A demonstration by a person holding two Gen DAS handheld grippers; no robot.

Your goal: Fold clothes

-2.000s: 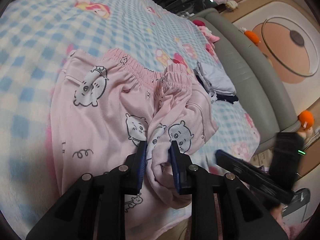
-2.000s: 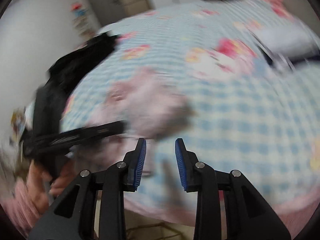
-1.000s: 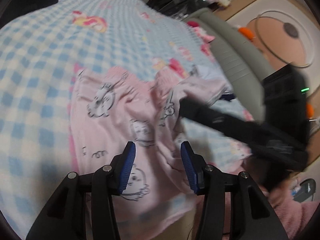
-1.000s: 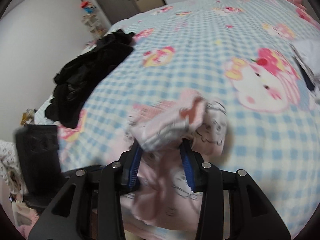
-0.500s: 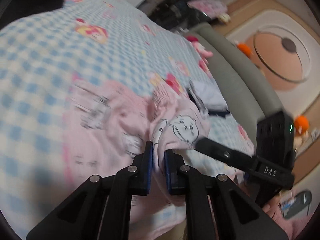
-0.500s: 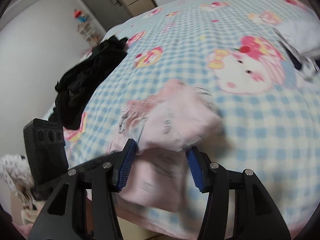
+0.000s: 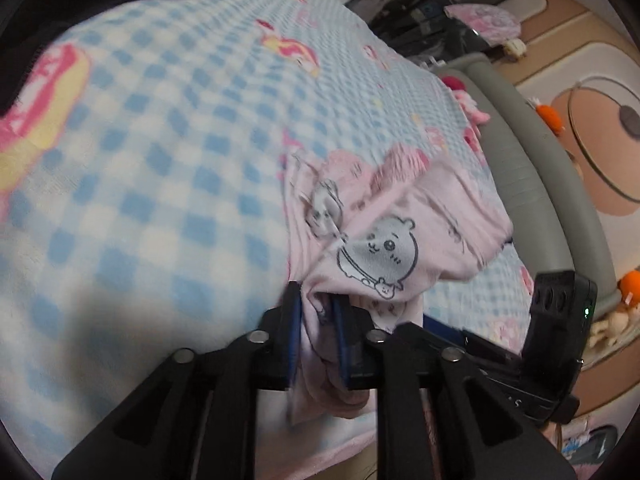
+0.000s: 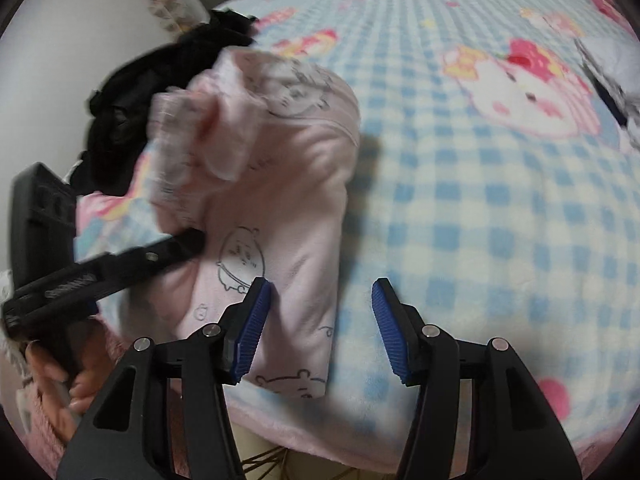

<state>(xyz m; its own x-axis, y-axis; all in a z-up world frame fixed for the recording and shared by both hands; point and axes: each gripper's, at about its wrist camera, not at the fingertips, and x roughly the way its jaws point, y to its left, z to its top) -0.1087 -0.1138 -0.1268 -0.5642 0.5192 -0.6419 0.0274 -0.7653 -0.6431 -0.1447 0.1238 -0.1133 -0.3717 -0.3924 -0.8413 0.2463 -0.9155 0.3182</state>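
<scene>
Pink pyjama trousers [image 8: 288, 184] pinched up off the checked blanket [image 8: 500, 220] near the bed's front edge.

The left gripper [image 7: 316, 320] is clamped on a bunched fold of the trousers; the right gripper [image 8: 320, 320] stands spread and empty over their lower hem. Their length runs from that hem away across the blanket, waistband farthest. Only the right view shows a black clothes heap [image 8: 132, 96] beyond the trousers and a hand [image 8: 60, 380] on the left tool; only the left view shows a grey padded rail [image 7: 532, 184] past them.
</scene>
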